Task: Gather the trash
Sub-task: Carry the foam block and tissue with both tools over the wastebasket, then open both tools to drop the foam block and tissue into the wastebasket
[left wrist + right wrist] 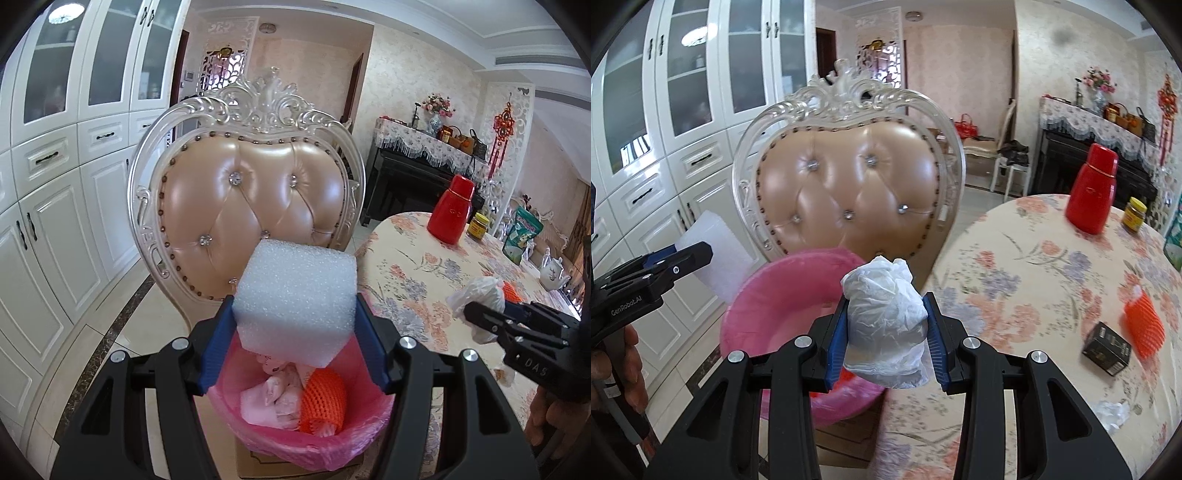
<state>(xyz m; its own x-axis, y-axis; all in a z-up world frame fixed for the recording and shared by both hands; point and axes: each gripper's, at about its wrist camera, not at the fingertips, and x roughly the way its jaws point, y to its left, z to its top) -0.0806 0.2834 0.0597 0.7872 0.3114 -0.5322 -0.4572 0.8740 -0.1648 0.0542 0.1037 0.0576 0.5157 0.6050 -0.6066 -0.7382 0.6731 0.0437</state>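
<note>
1. Above the pink-lined trash bin (295, 424), a white foam block (295, 299) is held clamped between the blue pads of the left tongs (295, 332); the block hangs over the bin's open mouth, not yet inside it.
2. Inside the bin, an orange foam fruit net (323, 400) and pale crumpled wrappers (273, 402) are seen lying on the pink liner.
3. To the right of the bin, a crumpled white plastic bag (886, 325) is gripped by the right tongs (886, 332), whose pads are pressed into its sides. In the right wrist view the bag is seen near the bin's rim (798, 258) and at the edge of the floral tabletop (1034, 266); whether it is already over the opening cannot be told.
4. Behind the bin stands a padded chair with an ornate silver frame (255, 177).
5. Further right of the bin, on the tabletop, more trash is left: a second orange fruit net (1143, 325), a small dark box (1106, 347) just beside it, and a scrap of clear plastic (1112, 408) nearer the tabletop's front edge. A red flask (1091, 188) and a yellow-lidded jar (1134, 214) stand well apart from these and are judged not to be trash.
6. The step in hand is judged to be the drop-off of two held pieces at the bin.
7. For the next move, the left tongs would need to be spread so that the block falls clear into the liner; the bag would need to be brought fully over the opening before it is let go, since a light bag could catch on the rim.
</note>
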